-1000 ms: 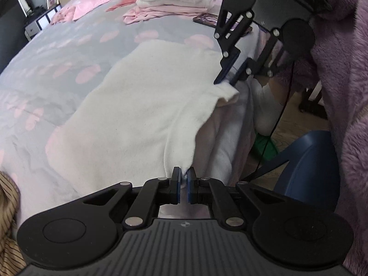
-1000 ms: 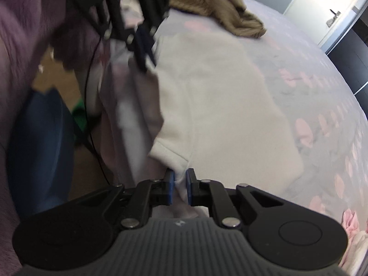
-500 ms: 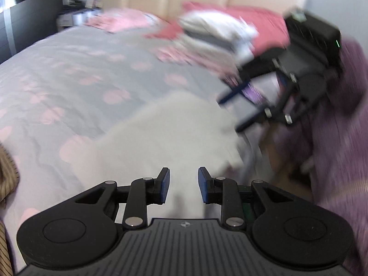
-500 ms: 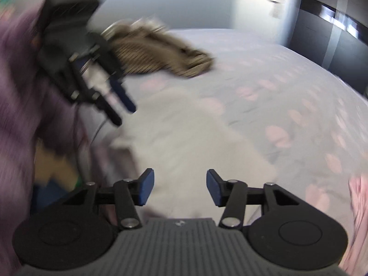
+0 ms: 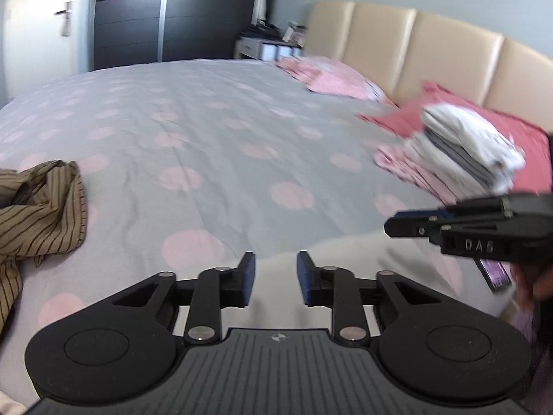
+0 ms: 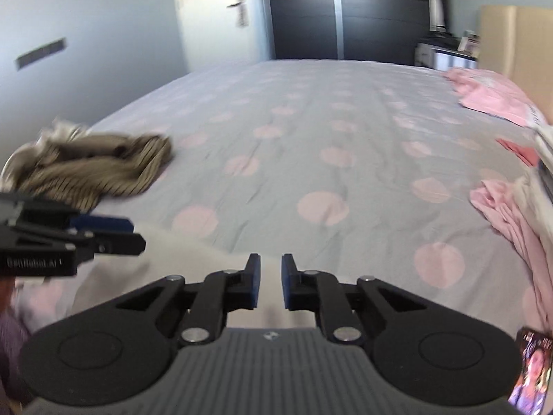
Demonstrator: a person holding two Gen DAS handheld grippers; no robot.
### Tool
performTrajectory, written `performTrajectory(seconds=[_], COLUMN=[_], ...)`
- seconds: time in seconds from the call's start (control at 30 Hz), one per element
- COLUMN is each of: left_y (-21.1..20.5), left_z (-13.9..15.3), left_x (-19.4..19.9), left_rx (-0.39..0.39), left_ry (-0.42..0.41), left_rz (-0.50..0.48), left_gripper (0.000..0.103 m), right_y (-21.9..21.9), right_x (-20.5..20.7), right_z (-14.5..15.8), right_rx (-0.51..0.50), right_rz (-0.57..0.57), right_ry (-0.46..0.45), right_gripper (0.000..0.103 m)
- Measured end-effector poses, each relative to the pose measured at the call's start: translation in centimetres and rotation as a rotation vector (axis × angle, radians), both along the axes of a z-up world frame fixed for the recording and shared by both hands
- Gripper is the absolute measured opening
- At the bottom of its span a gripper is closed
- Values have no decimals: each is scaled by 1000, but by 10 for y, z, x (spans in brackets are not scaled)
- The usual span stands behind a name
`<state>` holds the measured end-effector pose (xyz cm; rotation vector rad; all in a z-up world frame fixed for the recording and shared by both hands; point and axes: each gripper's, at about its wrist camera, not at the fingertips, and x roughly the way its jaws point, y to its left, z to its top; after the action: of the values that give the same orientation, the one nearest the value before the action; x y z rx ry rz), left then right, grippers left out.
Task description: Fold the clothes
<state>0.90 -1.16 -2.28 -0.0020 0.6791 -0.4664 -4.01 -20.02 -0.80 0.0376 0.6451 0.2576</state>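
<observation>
Left gripper (image 5: pixel 274 276): jaws apart w/ a modest gap, just been closing from wider; nothing between pads; white cloth visible through the gap, lying below, not pinched.
Right gripper (image 6: pixel 270 283): jaws nearly together, narrow slit left, just been closing; pads empty; also shows side-on at right edge of left view (image 5: pixel 408 223).
White garment (image 5: pixel 363 259): cream/white, lies flat on near edge of bed, directly beneath & just ahead of both sets of tongs; same item in right view (image 6: pixel 179 259); far edge rounded, near part hidden under gripper bodies.
Long axis: appears to run side to side along bed edge, spanning from one gripper to the other; fisheye & blur make exact outline uncertain.
Key relation: garment sits forward & below both tongs; each gripper over its own end; neither clearly nearer; judged that next grasp needs both to dip down & fwd onto cloth edge.
Bed cover (image 5: pixel 207 131): grey w/ pink dots; bare stretch beyond garment, room for laying a fold.
Brown striped garment (image 5: pixel 41 207): crumpled, unfolded, well apart to left; likely next in queue.
Folded stack (image 5: pixel 463 152): white, grey & pink pieces, far right by red pillow (image 5: pixel 525 145); likely drop-off spot.
Phone (image 5: pixel 494 273): dark, at right, touching or just beside white garment; cannot tell which.
Step judged: betw. folds, regrasp pending.
</observation>
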Motion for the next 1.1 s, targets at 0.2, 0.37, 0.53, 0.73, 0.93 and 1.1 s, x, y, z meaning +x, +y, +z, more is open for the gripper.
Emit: performTrajectory(seconds=[0.2, 0.37, 0.53, 0.73, 0.93, 1.1], left_y=[-14, -10, -3, -4, 2, 16], left_z=[-16, -53, -65, -60, -40, -40], left_x=[12, 22, 25, 22, 6, 11], left_rx=[4, 71, 57, 58, 68, 83], left_ry=[-19, 78, 98, 85, -34, -36], left_rz=[29, 51, 46, 44, 74, 147], left_gripper=[15, 10, 9, 9, 9, 10], right_y=[24, 32, 27, 30, 24, 9], right_x=[11, 23, 31, 33, 17, 16], right_z=[-11, -43, -68, -68, -41, -41], right_rx=[11, -51, -48, -60, -48, -69], right_rz=[-86, -59, -47, -39, -88, -182], right_ry=[-35, 19, 42, 42, -40, -24], right_gripper=[11, 10, 7, 7, 14, 16])
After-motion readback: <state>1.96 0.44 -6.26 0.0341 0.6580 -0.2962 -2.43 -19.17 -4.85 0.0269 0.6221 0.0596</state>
